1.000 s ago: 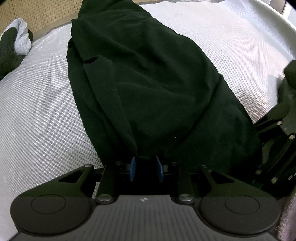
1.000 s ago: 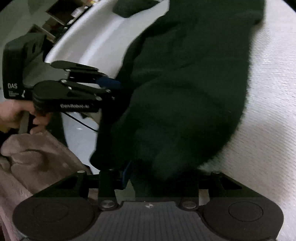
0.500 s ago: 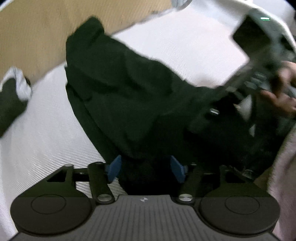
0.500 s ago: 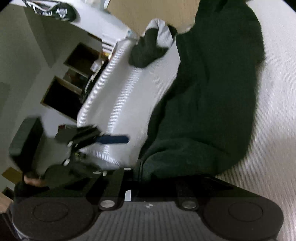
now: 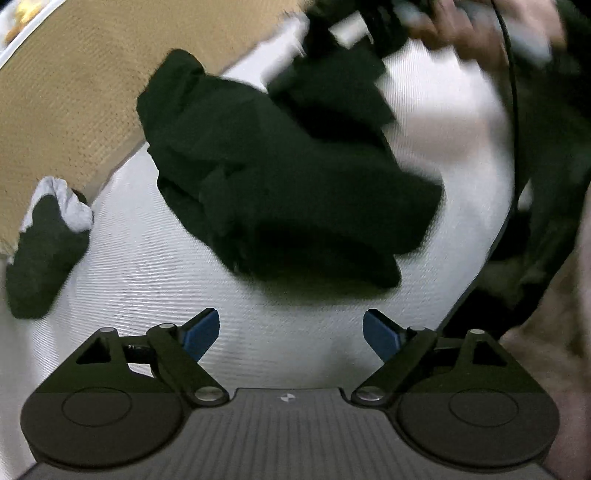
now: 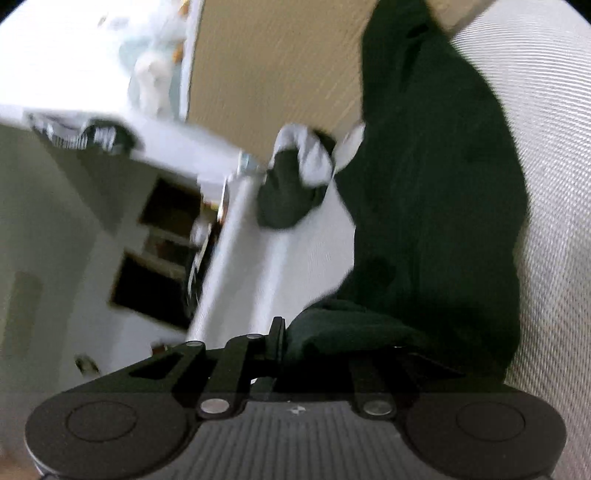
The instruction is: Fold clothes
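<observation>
Your left gripper [image 5: 291,332] hangs over the white ribbed surface [image 5: 155,280] with its jaws spread wide and nothing between the blue pads [image 5: 201,330]. The black garment [image 5: 288,184] lies bunched on that surface ahead of it, apart from the pads, one end drawn up toward your hand [image 5: 465,26] at the top of the left wrist view, which is blurred there. Your right gripper [image 6: 332,354] is clamped on the near end of the garment [image 6: 436,206]; the cloth covers its fingertips. A smaller dark and pale grey bundle [image 5: 44,243] sits to the left of the garment, at the edge where the tan woven panel [image 5: 74,92] begins.
</observation>
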Demonstrator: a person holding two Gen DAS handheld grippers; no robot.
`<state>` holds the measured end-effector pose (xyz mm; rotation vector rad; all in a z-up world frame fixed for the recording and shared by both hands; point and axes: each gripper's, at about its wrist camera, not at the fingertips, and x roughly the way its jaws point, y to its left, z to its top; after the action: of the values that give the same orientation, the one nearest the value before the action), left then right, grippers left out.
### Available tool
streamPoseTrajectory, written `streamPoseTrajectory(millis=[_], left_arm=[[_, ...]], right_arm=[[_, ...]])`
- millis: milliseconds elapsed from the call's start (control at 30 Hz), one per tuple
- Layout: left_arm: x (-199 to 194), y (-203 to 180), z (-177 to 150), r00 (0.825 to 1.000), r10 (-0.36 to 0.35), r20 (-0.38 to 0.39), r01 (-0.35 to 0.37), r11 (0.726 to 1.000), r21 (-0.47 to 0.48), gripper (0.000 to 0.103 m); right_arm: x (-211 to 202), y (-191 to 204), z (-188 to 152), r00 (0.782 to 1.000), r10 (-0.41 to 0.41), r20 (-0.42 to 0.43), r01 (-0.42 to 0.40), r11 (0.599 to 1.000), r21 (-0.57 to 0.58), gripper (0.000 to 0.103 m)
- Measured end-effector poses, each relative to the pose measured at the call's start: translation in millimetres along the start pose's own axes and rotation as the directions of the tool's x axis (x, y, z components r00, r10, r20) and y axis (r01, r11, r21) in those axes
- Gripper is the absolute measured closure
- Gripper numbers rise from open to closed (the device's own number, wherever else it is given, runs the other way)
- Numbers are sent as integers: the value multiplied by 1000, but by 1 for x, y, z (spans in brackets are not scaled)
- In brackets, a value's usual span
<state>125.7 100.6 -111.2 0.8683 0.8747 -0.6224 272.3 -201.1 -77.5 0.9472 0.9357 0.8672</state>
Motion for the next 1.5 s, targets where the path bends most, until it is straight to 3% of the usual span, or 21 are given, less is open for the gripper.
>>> streamPoseTrajectory(millis=[100, 200, 267, 367, 600, 667, 767, 900, 1000, 1133, 1333, 1500], left_arm=[[21, -5, 13, 1000, -27, -14, 28, 998, 49, 15], [36, -6, 33, 999, -36, -16, 37, 999, 40, 20], [41, 5, 44, 997, -76, 31, 76, 997, -16, 29], [44, 26, 58, 977, -158, 140, 176, 977, -123, 38], [68, 49, 84, 954, -219, 202, 256, 950, -178, 49], [76, 50, 90, 958, -213, 192, 250, 948, -198, 62], [81, 57, 95, 959, -206, 193, 253, 932, -260, 73], [76, 81, 92, 952, -181, 247, 264, 895, -360, 79], [70, 101, 91, 950, -121, 288, 242, 867, -436, 79], [72, 124, 94, 932, -57, 359, 257, 803, -538, 79], [93, 139, 117, 923, -16, 385, 262, 759, -596, 81], [100, 162, 123, 892, 21, 451, 329, 653, -682, 80]], right_arm=[[4, -6, 21, 999, -7, 45, 4, 999, 51, 89], [10, -7, 44, 996, -13, 88, 7, 998, 69, 89], [12, -16, 57, 992, -31, 125, 16, 993, 120, 89], [19, -36, 77, 986, -70, 150, 38, 977, 208, 84], [33, -63, 106, 992, -101, 77, 74, 950, 303, 83], [33, -66, 113, 993, -104, 49, 84, 947, 310, 78], [34, -63, 119, 995, -102, 20, 92, 955, 283, 69], [29, -60, 119, 994, -105, -10, 104, 962, 254, 61], [24, -54, 119, 994, -99, -37, 105, 968, 229, 55], [15, -43, 118, 993, -90, -75, 103, 977, 187, 51], [-9, -21, 121, 991, -110, -77, 118, 987, 106, 49], [-22, -3, 118, 989, -146, 9, 146, 988, -42, 49]])
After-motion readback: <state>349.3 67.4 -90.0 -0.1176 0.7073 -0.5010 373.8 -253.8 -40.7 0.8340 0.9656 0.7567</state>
